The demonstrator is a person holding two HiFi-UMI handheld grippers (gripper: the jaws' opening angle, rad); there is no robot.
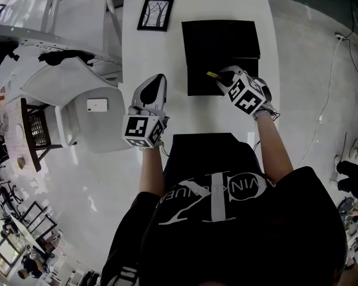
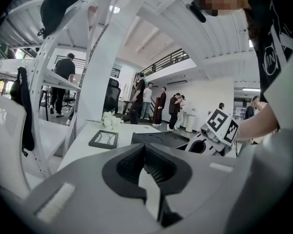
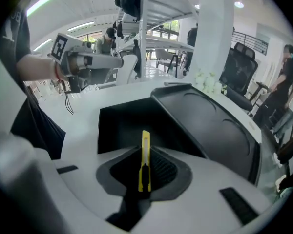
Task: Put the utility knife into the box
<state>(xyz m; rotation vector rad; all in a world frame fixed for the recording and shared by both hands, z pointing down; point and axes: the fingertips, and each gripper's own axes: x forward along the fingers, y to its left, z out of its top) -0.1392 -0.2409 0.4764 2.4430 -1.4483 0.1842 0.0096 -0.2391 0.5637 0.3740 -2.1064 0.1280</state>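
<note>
Our right gripper [image 3: 145,172] has its jaws clamped on the yellow utility knife [image 3: 144,155], holding it over the open black box [image 1: 206,52] at the upper centre of the head view. Our left gripper [image 1: 157,83] sits just left of the box on the white surface [image 1: 148,58], its jaws together and empty.

Box [image 3: 129,123] open from above; raised lid [image 3: 210,126] apparently walls off far side.
</note>
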